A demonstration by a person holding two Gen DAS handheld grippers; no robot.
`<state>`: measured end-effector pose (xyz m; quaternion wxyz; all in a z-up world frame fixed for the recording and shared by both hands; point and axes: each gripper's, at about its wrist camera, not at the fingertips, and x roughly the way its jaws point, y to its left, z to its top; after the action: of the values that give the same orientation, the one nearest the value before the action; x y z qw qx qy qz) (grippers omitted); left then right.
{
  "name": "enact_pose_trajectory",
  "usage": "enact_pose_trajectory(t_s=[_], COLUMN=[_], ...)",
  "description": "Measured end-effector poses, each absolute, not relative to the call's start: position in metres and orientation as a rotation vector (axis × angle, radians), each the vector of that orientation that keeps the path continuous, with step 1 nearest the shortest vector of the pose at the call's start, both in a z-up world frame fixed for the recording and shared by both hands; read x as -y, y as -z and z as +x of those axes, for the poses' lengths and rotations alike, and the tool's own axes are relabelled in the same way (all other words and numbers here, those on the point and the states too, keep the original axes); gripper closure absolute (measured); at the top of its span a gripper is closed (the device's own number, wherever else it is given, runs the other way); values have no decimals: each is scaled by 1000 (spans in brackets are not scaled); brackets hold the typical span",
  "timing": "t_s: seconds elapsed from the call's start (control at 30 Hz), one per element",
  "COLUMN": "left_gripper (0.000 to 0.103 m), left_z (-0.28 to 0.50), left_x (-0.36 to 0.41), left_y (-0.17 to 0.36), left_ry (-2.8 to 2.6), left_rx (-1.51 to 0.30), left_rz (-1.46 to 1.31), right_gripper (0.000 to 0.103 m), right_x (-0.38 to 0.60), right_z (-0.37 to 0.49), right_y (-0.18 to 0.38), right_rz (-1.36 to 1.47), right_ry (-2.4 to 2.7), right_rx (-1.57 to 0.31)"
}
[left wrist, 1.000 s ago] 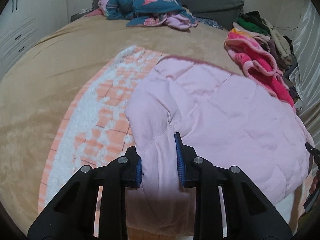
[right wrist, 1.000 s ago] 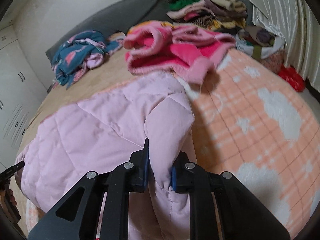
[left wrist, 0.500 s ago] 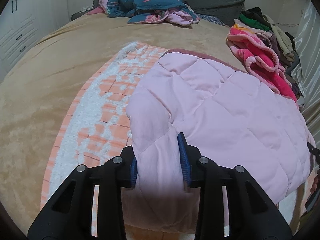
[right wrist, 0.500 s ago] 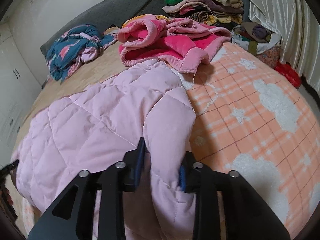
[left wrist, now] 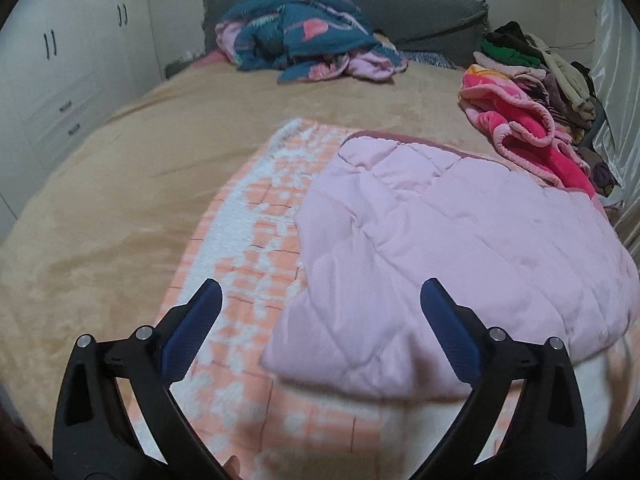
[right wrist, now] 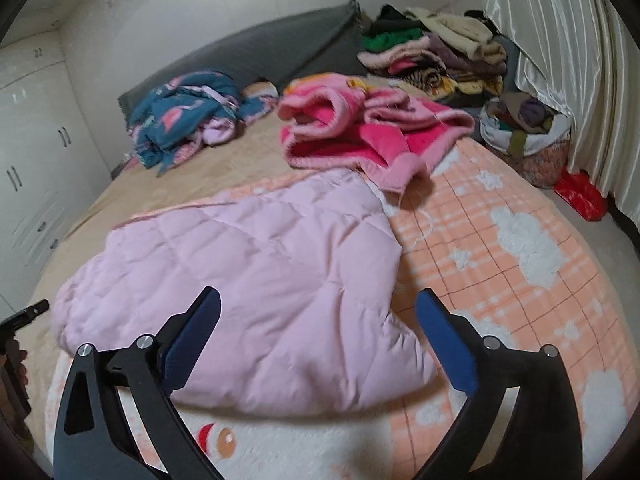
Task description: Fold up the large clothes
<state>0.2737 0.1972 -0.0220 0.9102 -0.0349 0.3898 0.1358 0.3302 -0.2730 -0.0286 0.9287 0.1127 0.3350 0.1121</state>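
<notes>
A pale pink quilted jacket (left wrist: 440, 236) lies folded flat on an orange-and-white checked blanket (left wrist: 256, 216) on the bed. In the right wrist view the same pink jacket (right wrist: 256, 280) spreads ahead of the jaws. My left gripper (left wrist: 320, 292) hangs above the jacket's near left corner, its jaws opening wide, with nothing pressed between the blue pads. My right gripper (right wrist: 318, 300) hovers over the jacket's near right corner, jaws also opening, and the cloth lies below them, free. The left gripper's tip (right wrist: 24, 316) shows at the left edge of the right wrist view.
A pink fleece garment (right wrist: 360, 128) lies just beyond the jacket. A blue patterned bundle (left wrist: 296, 36) sits by the grey headboard (left wrist: 420, 12). Stacked clothes (right wrist: 432, 56) fill the far right corner near a curtain (right wrist: 560, 60). White wardrobes (left wrist: 52, 64) stand to the left.
Both grippers let go of the jacket's near corners and opened wide. Both rose and pulled back, and the jacket edge dropped flat onto the blanket.
</notes>
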Motion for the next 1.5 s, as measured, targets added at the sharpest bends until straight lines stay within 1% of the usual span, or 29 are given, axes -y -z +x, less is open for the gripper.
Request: enact_pose_trajectory(t_s=[0.33,0.57,0.77,0.87,1.0,1.07,1.17,1.37,1.5], left_gripper=[9,9,9,9,9,9,9,9,9], left_z=[222,202,195,198,206,213,223,247,262], left_x=[-177,-174,-173,-177,-186,-186,-193,-204,-220], left_y=[27,42,61,75,94,98,100,95,105], left_ry=[-262,-279,-268,-233,-179,-179,-157,-175,-157], left_rx=[-793,-818,-866,-910,-954,-964,-963,-926,-932], left_rz=[-83,-96,-123,-206,-383,-408,-507,-587,-723], right_gripper=[4,4,4,4,4,4,4,4,4], right_x=[281,283,287,287,289,291,298,301,301], right_z=[278,260,253,256,264,271,283,308,327], right_y=[25,42,67,83,100,108,118,124,134], right_rz=[282,276,301,336,380,431,546,651,717], right_ry=[-252,-235,-218,-198,-138,-123,-102,-65,-54], right_rx=[-649,-681,-742,-784,-826,-850,-873,-883,-900])
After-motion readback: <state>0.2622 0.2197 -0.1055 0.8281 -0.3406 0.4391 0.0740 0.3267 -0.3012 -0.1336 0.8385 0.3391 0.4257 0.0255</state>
